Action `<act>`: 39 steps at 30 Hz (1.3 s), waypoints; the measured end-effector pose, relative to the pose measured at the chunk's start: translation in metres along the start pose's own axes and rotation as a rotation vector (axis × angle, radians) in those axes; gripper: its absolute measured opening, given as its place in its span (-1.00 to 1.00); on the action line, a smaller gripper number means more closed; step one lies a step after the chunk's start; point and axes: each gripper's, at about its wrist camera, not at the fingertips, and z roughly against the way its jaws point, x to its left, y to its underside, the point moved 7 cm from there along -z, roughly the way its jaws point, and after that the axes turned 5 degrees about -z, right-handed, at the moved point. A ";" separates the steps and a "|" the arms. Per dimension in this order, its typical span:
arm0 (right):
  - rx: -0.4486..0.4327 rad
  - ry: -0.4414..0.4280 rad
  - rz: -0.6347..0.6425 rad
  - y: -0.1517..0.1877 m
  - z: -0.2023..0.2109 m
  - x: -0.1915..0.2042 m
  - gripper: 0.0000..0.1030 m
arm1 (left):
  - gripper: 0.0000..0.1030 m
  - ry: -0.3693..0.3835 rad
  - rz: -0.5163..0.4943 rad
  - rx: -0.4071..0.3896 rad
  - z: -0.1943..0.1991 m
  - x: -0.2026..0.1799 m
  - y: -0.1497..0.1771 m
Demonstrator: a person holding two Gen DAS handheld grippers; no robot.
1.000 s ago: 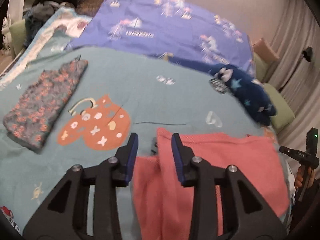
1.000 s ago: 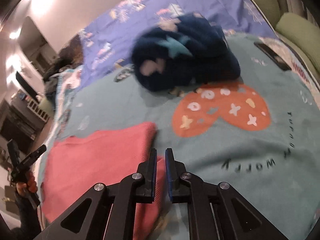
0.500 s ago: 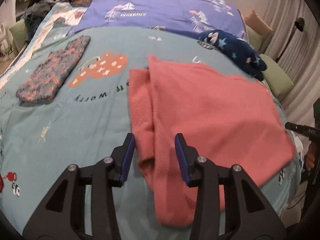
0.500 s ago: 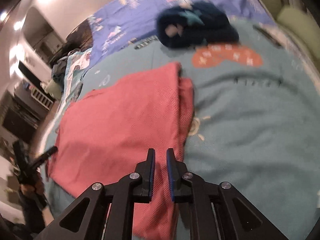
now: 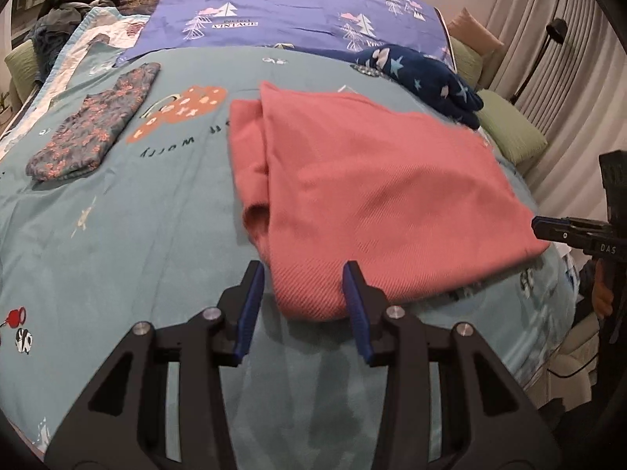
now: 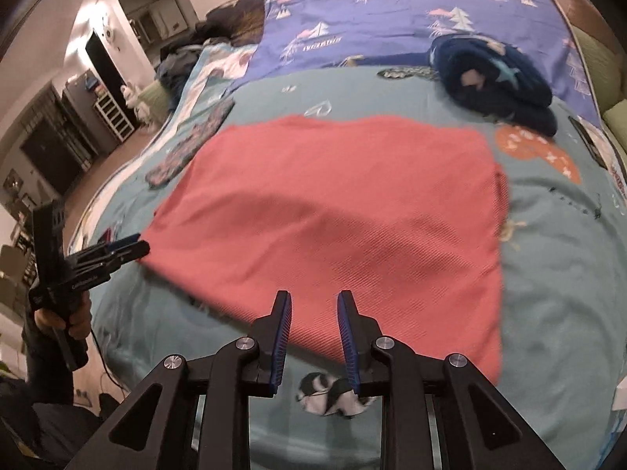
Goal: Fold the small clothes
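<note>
Setting: I am looking down at a bed covered by a teal blanket point(image 5: 117, 211) printed with small cartoons and an orange heart shape
Garment: a salmon-pink knit garment point(image 5: 372, 180) lies spread flat in the middle of the blanket, one sleeve folded in along its left edge in my left view
Left gripper point(image 5: 301, 297): its blue-padded jaws are spread apart and hover at the garment's near left corner; the corner sits in the gap between them, but neither pad presses on it
Right gripper point(image 6: 311, 327): its jaws are opening, a narrow gap between the blue pads, poised over the garment's near hem; cloth shows through the gap, unpinched
Hands: in my right view a hand point(image 6: 62, 319) grips the left tool's handle at the bed's left edge
Floral piece: a dark flowered garment point(image 5: 94, 125) lies folded and flat, well apart to the left of the pink one
Navy piece: a fuzzy navy garment with stars point(image 6: 497, 78) sits bunched near the far right, at the edge of a purple tree-print sheet point(image 5: 282, 8)
Pillow: a green pillow point(image 5: 509, 133) rests just beyond the navy bundle
</note>
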 end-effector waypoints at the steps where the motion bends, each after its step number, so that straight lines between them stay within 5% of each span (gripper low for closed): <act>1: 0.010 0.007 -0.003 0.003 -0.003 0.001 -0.51 | -0.17 -0.004 -0.003 0.002 -0.001 0.001 0.002; 10: 0.075 0.166 -0.072 0.022 -0.023 -0.012 -0.49 | -0.11 0.041 -0.005 -0.020 0.003 0.010 0.009; 14: 0.029 0.184 0.105 0.010 -0.022 0.044 -0.34 | -0.01 0.058 0.028 -0.056 0.013 0.026 0.005; 16: -0.021 0.199 0.227 0.006 -0.025 0.080 0.07 | 0.00 0.053 0.064 -0.075 0.019 0.042 0.002; 21: -0.102 0.149 0.566 0.020 -0.056 0.189 0.11 | 0.02 0.102 0.164 -0.120 0.024 0.089 -0.020; 25: -0.116 0.203 0.689 0.029 -0.092 0.226 0.11 | 0.05 0.211 0.193 -0.119 0.009 0.104 -0.050; 29: -0.129 0.279 0.713 0.029 -0.117 0.231 0.11 | 0.13 0.340 0.194 -0.073 -0.021 0.094 -0.072; 34: -0.156 0.297 0.665 0.016 -0.134 0.240 0.11 | 0.13 0.394 0.237 0.043 -0.073 0.084 -0.085; 37: -0.164 0.291 0.632 0.013 -0.135 0.243 0.07 | 0.13 0.427 0.255 0.017 -0.084 0.080 -0.097; 39: -0.161 0.267 0.593 0.007 -0.138 0.241 -0.14 | 0.13 0.465 0.281 0.043 -0.090 0.076 -0.103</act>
